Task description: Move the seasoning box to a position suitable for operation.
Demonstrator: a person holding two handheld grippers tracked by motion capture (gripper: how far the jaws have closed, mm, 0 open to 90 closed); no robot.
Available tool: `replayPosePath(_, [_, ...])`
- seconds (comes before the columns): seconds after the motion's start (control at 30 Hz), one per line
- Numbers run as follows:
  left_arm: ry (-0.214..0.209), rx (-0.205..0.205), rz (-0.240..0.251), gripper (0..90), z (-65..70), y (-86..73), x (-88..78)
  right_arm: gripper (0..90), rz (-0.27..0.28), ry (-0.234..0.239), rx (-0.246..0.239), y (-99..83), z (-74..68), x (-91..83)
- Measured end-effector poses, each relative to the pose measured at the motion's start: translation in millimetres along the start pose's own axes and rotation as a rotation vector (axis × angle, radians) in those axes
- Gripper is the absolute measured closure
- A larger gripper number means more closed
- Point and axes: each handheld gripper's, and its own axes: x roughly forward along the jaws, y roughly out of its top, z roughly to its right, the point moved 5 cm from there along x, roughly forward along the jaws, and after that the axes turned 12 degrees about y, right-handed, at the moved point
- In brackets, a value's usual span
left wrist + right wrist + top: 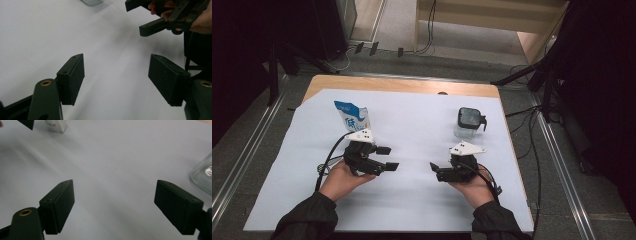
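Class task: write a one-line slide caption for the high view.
Two hand-held tongs, left and right, open over a white sheet, between milk carton and lidded glass jar.

We see dark sleeves (307,217), our black grippers with brass screws (46,83), white top plates (360,134), black cables (328,159)

- Bare white sheet (412,130) lies open between the blue-and-white carton (352,118) at left and the clear glass jar with a black lid (469,123) at right.
- The left gripper (388,158) and right gripper (435,170) face each other, near but apart.
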Motion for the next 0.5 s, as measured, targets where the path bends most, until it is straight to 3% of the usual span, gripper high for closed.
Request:
replayPosePath(0.07, [0.000,0.000,-0.007,32.0,0.3,-0.6,1.5,18.3,-0.003,0.003,0.000,-0.7,-1.1,0.7])
replayPosePath(0.13, [0.006,0.030,-0.023,36.3,0.5,-2.0,0.5,20.5,-0.003,0.024,0.011,-0.7,-0.8,1.6])
replayPosePath(0.2, [0.038,0.052,-0.007,38.2,-1.3,-1.3,-4.7,21.7,-0.006,0.052,0.057,-1.0,0.8,0.5])
replayPosePath(0.3, [0.074,0.037,-0.027,36.3,-4.1,-1.1,-8.4,23.2,0.015,0.043,0.059,-0.1,-0.1,-3.6])
replayPosePath(0.37, [0.076,0.037,-0.037,36.1,-4.7,-1.7,-9.0,23.5,0.022,0.038,0.052,0.6,-1.1,-5.5])
replayPosePath(0.4, [0.058,0.045,-0.062,39.2,-4.2,-3.7,-9.3,24.5,0.046,0.035,0.054,2.5,-2.3,-9.4])
replayPosePath(0.5, [0.039,0.058,-0.077,39.2,-1.7,-5.0,-10.1,25.4,0.064,0.034,0.055,3.5,-3.4,-12.2])
